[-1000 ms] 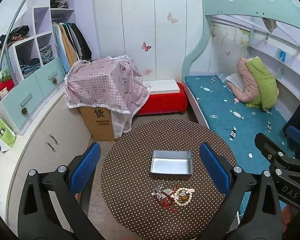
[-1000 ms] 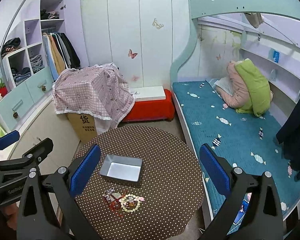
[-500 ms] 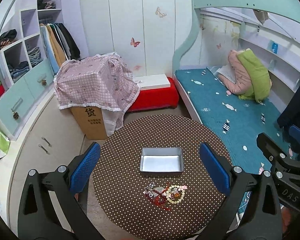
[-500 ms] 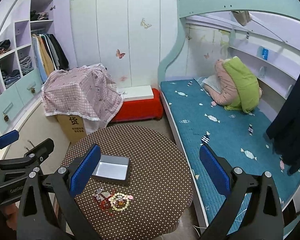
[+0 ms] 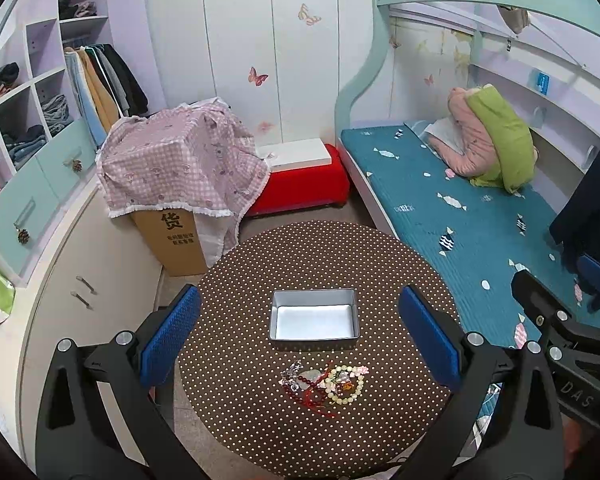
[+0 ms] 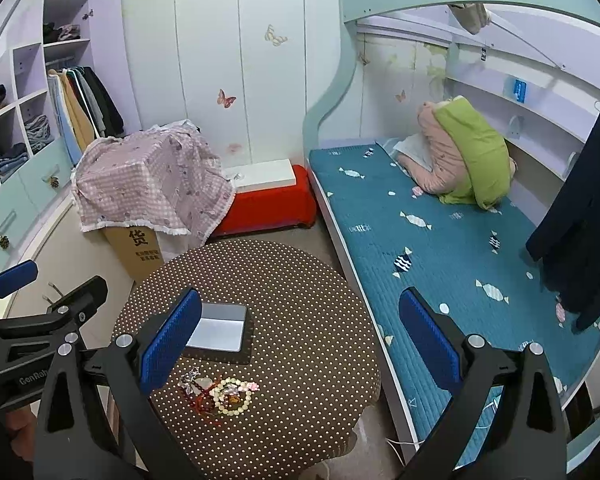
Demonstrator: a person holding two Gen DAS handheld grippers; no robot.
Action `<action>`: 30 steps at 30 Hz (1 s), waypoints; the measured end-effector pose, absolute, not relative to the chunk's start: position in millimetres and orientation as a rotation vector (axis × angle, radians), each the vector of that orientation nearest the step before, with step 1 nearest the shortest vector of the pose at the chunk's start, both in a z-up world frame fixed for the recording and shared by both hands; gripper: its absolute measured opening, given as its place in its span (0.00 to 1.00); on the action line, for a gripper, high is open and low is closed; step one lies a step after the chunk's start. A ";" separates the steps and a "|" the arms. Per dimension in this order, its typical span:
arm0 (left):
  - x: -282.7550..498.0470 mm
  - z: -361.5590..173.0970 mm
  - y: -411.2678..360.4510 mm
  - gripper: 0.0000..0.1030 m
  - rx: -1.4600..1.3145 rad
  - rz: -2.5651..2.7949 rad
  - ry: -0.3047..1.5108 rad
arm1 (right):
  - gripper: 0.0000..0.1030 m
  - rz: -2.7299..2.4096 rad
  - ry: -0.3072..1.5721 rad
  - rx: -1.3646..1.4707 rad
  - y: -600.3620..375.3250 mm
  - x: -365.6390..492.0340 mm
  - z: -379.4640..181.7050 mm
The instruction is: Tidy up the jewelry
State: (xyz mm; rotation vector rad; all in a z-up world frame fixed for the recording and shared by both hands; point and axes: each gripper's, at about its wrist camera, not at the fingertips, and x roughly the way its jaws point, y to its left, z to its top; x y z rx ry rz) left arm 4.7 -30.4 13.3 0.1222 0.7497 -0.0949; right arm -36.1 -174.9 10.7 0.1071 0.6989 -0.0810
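Now | both claws apart | rectangular metal tin point(image 5: 314, 320) | beaded jewelry heap point(image 5: 324, 382) | dotted round table point(image 5: 260, 272)

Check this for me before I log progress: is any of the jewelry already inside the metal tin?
No, the metal tin shows only its bare shiny floor, while the jewelry lies heaped on the dotted tablecloth just in front of it.

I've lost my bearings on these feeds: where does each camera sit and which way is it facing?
Left wrist: on the left gripper, high above the round table, looking down and forward at the metal tin and jewelry pile; both open blue fingers show, the right gripper at right.
Right wrist: on the right gripper, aimed more toward the bed; the left gripper shows at left.
Shared: table, tin, jewelry, bed, covered box.
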 end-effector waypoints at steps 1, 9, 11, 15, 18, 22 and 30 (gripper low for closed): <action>5.6 13.1 -30.6 0.96 0.123 -0.094 0.752 | 0.93 -0.080 0.703 0.107 -176.0 -35.0 10.4; 8.8 12.2 -32.5 0.96 0.123 -0.093 0.759 | 0.93 -0.081 0.718 0.107 -178.3 -32.4 9.0; 9.2 10.9 -32.4 0.96 0.122 -0.093 0.762 | 0.93 -0.079 0.723 0.107 -178.3 -31.2 8.8; 9.4 9.3 -30.4 0.95 0.119 -0.090 0.760 | 0.93 -0.077 0.724 0.102 -176.7 -32.2 8.1; 9.8 9.2 -28.5 0.95 0.120 -0.087 0.758 | 0.93 -0.073 0.722 0.097 -175.9 -33.1 6.1; 7.4 10.7 -26.0 0.95 0.118 -0.070 0.743 | 0.93 -0.059 0.722 0.098 -175.2 -31.6 5.4; 4.6 11.1 -19.0 0.95 0.115 -0.042 0.751 | 0.93 -0.035 0.725 0.082 -170.0 -27.9 4.8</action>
